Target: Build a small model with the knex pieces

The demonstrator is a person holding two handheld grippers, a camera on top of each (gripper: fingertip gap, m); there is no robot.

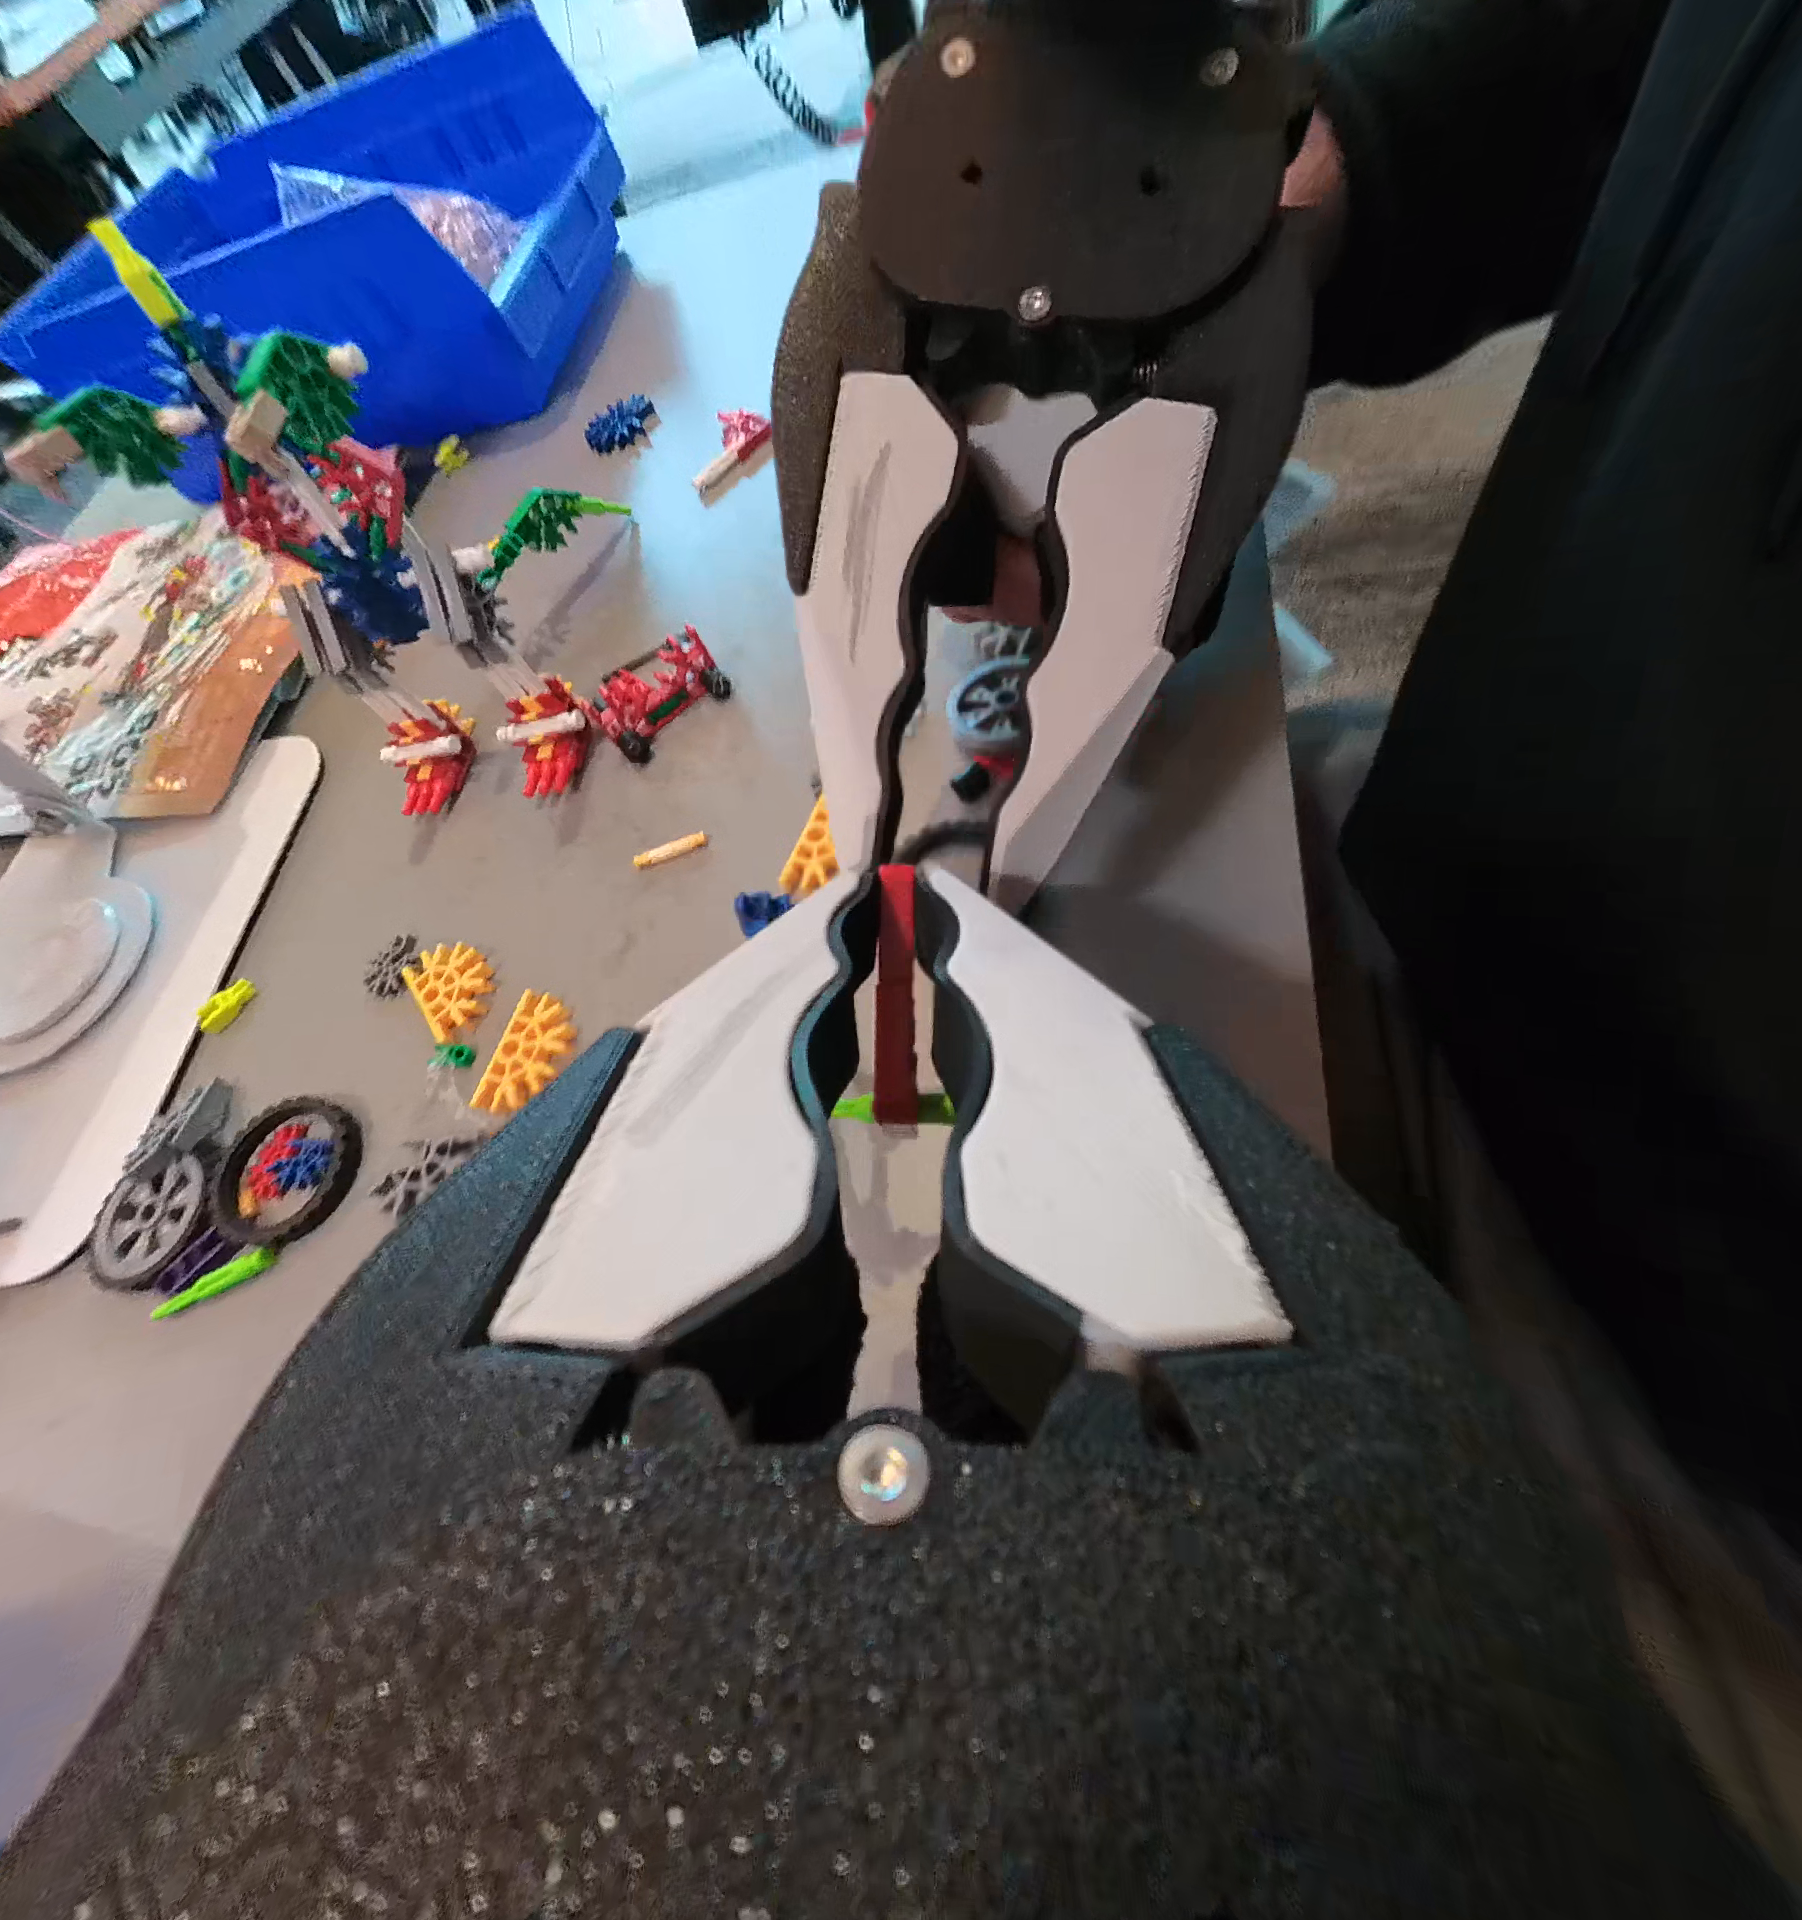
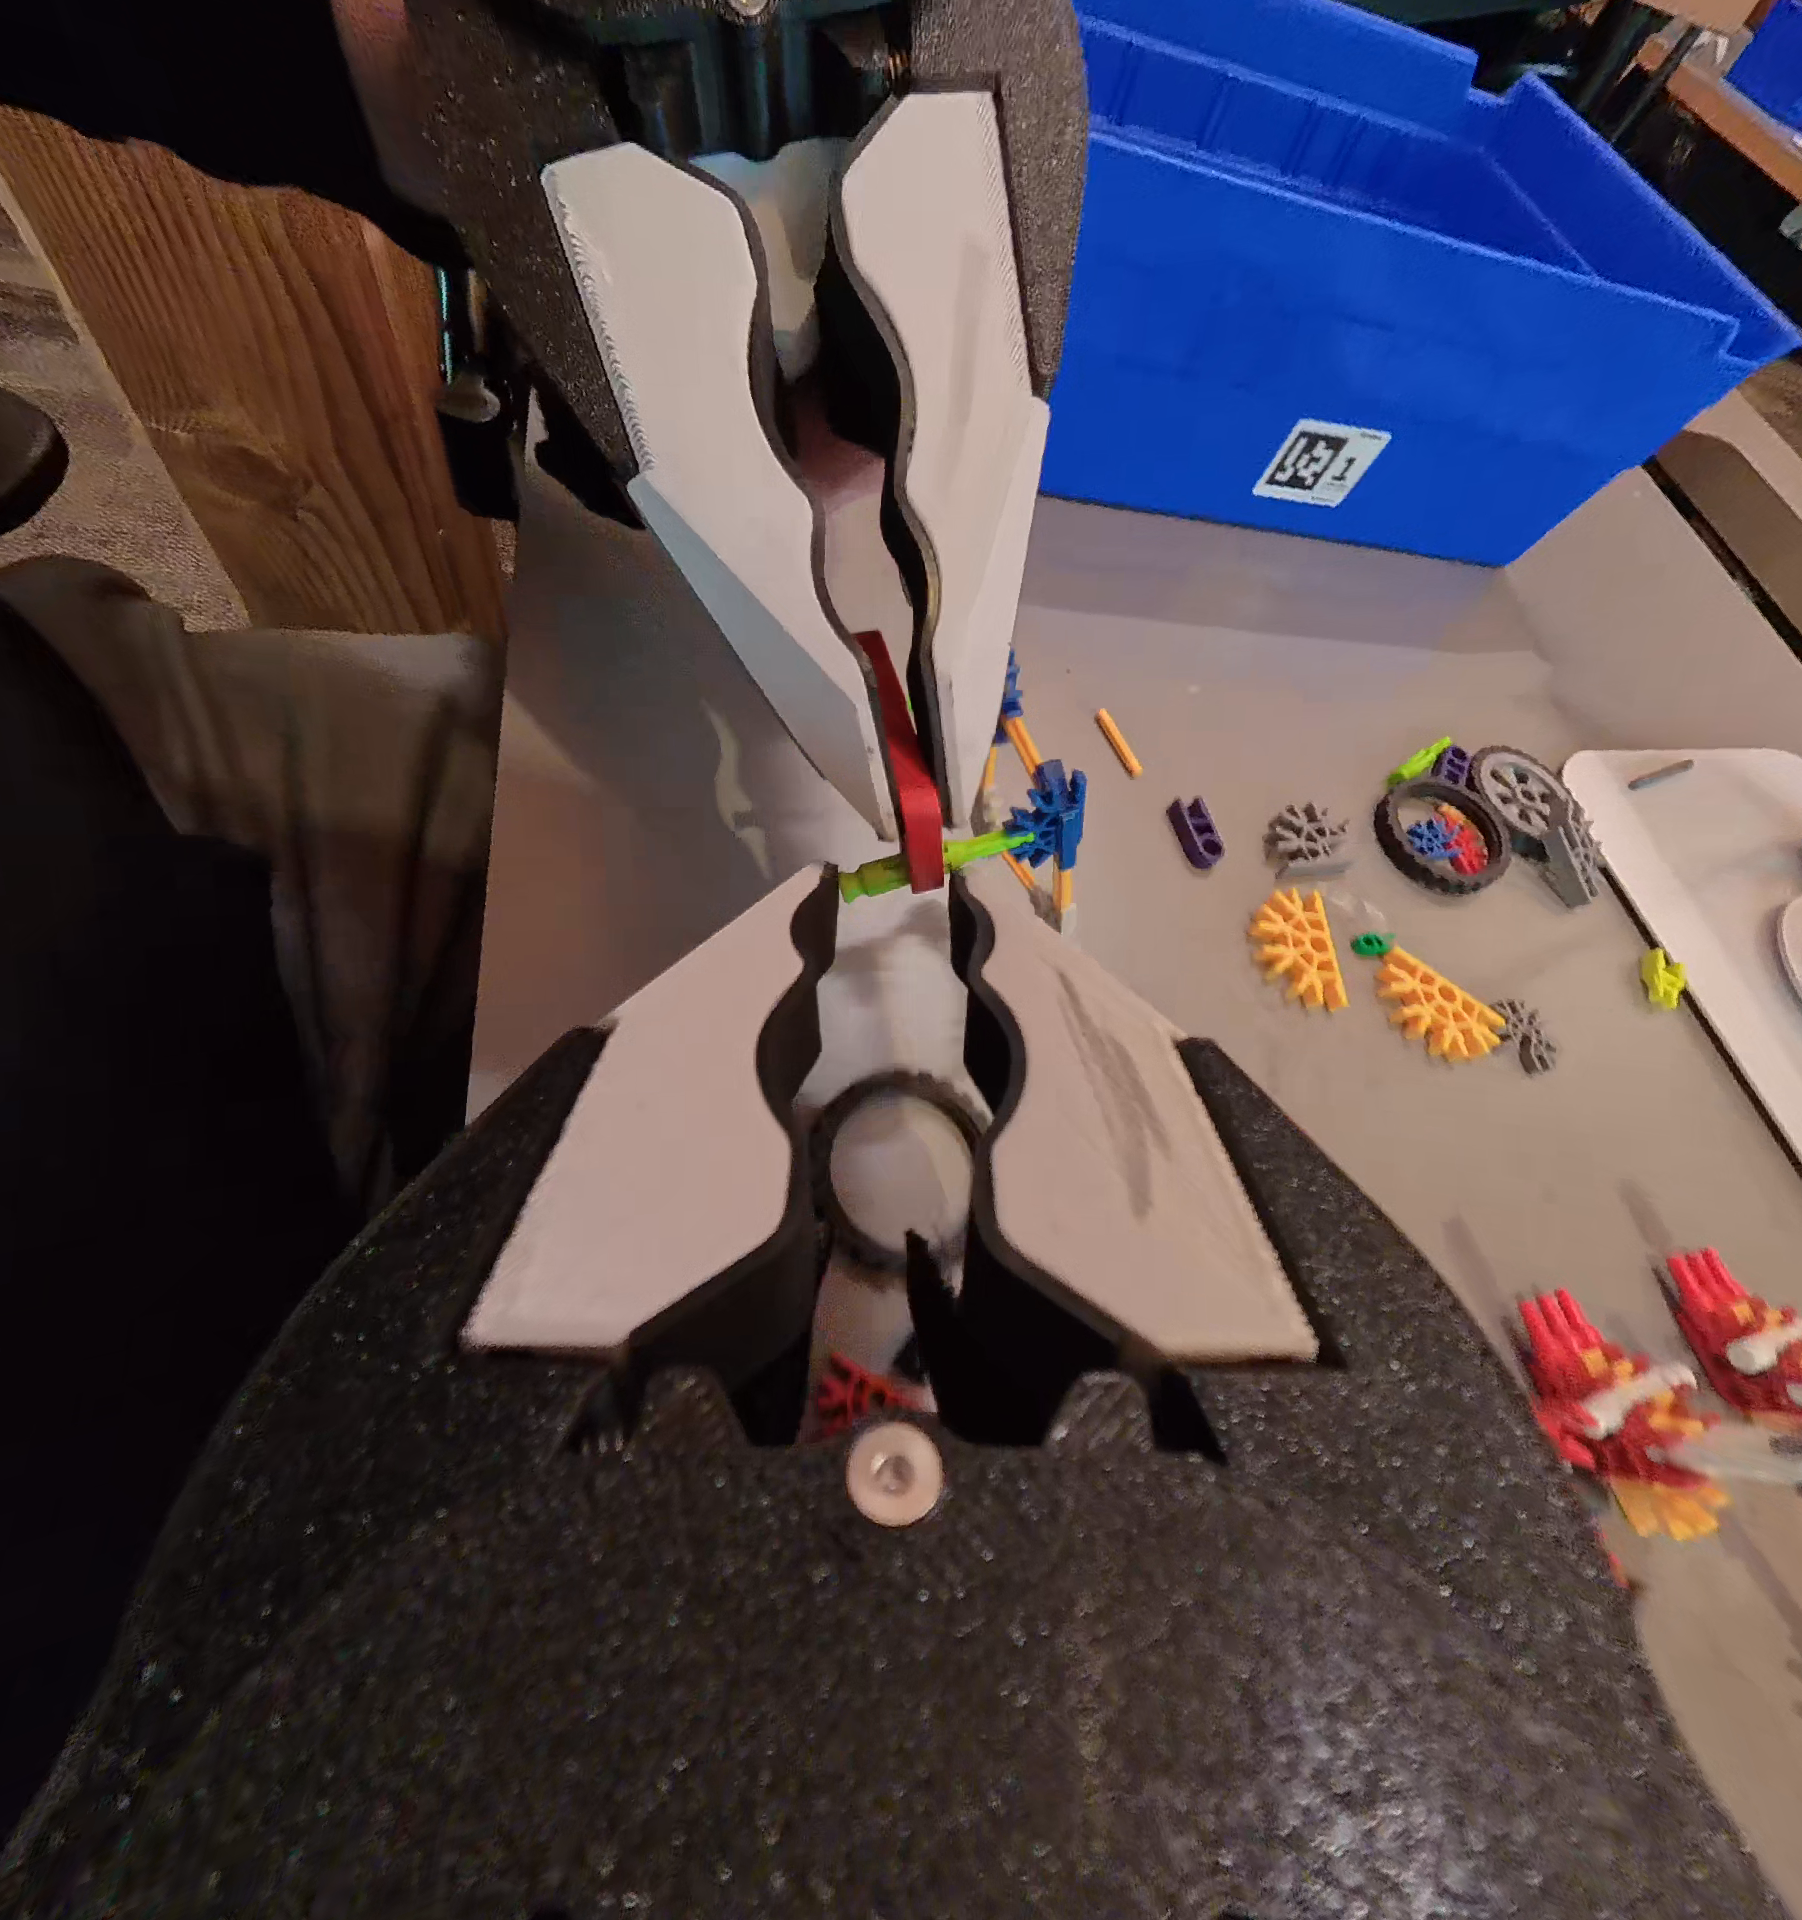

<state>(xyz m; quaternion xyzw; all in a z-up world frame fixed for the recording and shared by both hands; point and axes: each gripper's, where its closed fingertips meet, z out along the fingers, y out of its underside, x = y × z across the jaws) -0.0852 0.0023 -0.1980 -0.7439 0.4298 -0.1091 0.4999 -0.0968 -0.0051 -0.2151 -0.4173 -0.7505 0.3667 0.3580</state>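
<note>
Left wrist view puts the red flat piece point(image 1: 897, 997) squarely between the left gripper point(image 1: 895, 904) fingers, pinched tight, a lime green rod point(image 1: 861, 1109) crossing its lower end. Right wrist view shows that red piece point(image 2: 907, 774) from the other side — the right gripper point(image 2: 892, 883) meets it tip to tip with a narrow gap, and whether it grips the rod point(image 2: 871, 881) I cannot tell. Just past its tips hangs a blue connector point(image 2: 1051, 821); off to its right, yellow fan connectors point(image 2: 1302, 945) and wheels point(image 2: 1448, 831) lie on the grey table point(image 2: 1240, 644), a blue bin point(image 2: 1396, 343) beyond.
</note>
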